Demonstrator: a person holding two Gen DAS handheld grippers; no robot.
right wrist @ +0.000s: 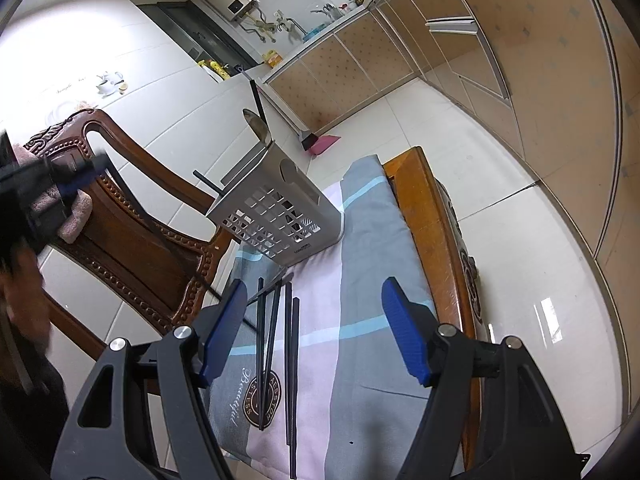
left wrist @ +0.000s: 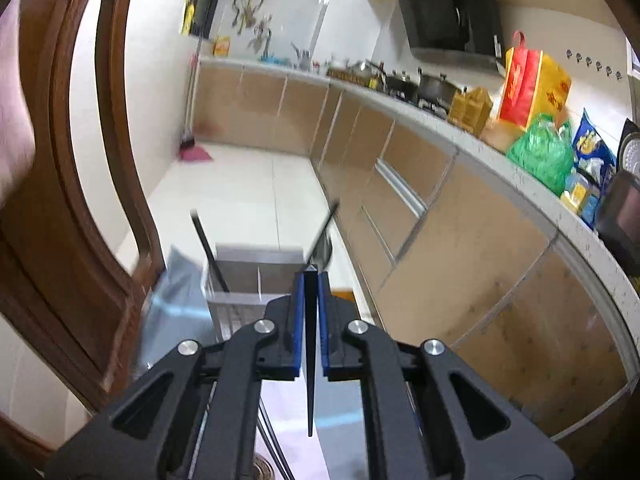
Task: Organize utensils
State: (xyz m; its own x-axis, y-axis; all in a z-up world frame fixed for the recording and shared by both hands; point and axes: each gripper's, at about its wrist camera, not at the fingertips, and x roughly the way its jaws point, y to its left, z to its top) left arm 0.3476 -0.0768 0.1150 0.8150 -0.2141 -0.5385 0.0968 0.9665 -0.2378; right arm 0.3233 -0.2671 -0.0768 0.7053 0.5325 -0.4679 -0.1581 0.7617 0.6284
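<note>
A chopstick (left wrist: 310, 360) is pinched in the shut left gripper (left wrist: 311, 320), best lowered tip-first into the holder (right wrist: 276, 216) at the cloth's far edge; right gripper (right wrist: 316, 328) is held wide, empty.

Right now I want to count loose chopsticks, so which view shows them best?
The right wrist view: the loose chopsticks lie in the open on the cloth below the holder. The left wrist view shows only the chopstick in the left gripper.
</note>
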